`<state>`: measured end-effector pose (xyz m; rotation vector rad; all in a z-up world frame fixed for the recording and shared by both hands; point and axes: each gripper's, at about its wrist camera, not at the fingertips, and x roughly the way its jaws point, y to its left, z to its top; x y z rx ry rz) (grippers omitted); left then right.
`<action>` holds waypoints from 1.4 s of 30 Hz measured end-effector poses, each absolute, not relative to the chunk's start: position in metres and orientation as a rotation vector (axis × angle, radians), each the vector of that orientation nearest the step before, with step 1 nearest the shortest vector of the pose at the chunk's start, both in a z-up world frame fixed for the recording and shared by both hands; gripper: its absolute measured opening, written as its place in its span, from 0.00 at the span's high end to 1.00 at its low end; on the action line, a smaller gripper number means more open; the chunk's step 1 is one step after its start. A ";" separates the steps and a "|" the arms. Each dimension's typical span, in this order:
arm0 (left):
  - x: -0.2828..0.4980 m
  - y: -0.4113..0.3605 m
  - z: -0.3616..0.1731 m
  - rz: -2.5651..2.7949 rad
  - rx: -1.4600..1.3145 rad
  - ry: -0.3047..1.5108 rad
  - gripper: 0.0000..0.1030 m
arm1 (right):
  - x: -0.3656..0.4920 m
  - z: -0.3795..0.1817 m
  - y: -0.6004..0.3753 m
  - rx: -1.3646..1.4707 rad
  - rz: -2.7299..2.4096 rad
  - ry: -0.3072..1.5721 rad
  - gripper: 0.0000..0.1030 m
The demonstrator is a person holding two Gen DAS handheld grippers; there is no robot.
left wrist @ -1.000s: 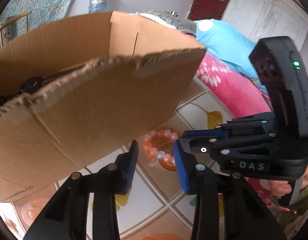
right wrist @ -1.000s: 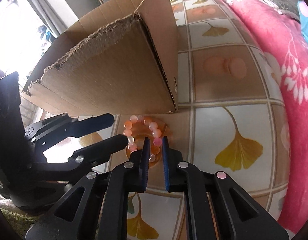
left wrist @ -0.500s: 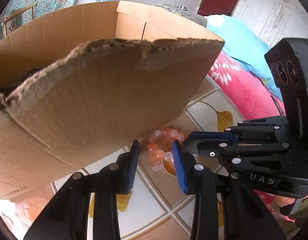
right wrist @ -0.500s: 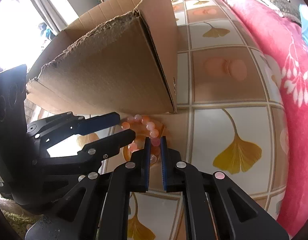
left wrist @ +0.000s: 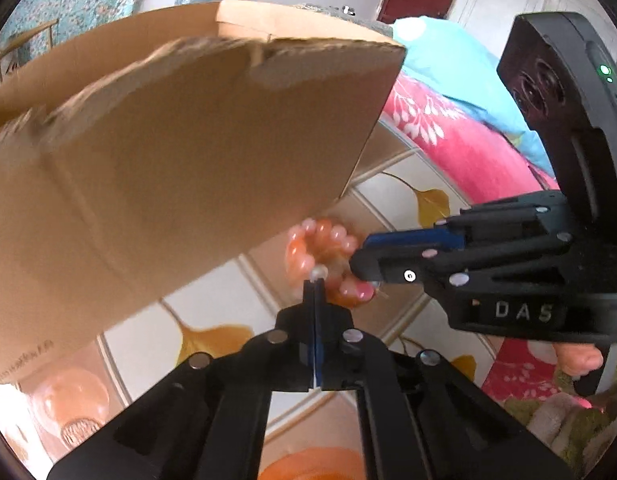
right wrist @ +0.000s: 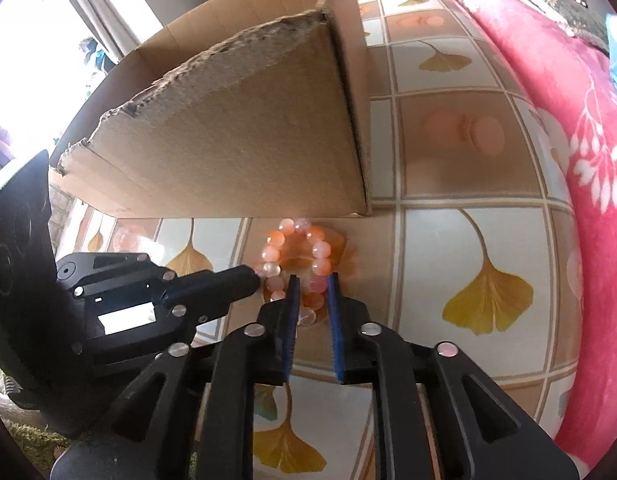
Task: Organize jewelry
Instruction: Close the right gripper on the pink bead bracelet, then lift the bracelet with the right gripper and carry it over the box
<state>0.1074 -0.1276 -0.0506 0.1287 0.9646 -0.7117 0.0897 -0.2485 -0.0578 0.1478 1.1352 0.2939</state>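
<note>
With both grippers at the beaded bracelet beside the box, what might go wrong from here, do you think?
1. The left gripper has just closed at one bead of the bracelet; so thin a hold may slip.
2. The right gripper, just opening, straddles beads and may snag them.
3. The cardboard box stands close; lifting could catch its torn edge.

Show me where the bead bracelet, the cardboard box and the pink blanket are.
bead bracelet (right wrist: 317, 249): right wrist view, a bead on its right side.
cardboard box (right wrist: 248, 140): right wrist view, middle of its near wall.
pink blanket (right wrist: 548, 80): right wrist view, upper part of the fabric.
</note>
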 end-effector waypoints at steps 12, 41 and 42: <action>0.104 -0.092 -0.041 -0.801 -0.083 0.940 1.00 | 0.103 -0.062 -0.228 0.117 0.303 1.136 0.93; 0.105 -0.116 -0.044 -0.750 0.094 0.968 0.86 | 0.088 -0.077 -0.216 0.096 0.396 1.122 0.93; 0.107 -0.116 -0.045 -0.745 0.101 0.978 0.85 | 0.087 -0.076 -0.215 0.099 0.397 1.122 0.93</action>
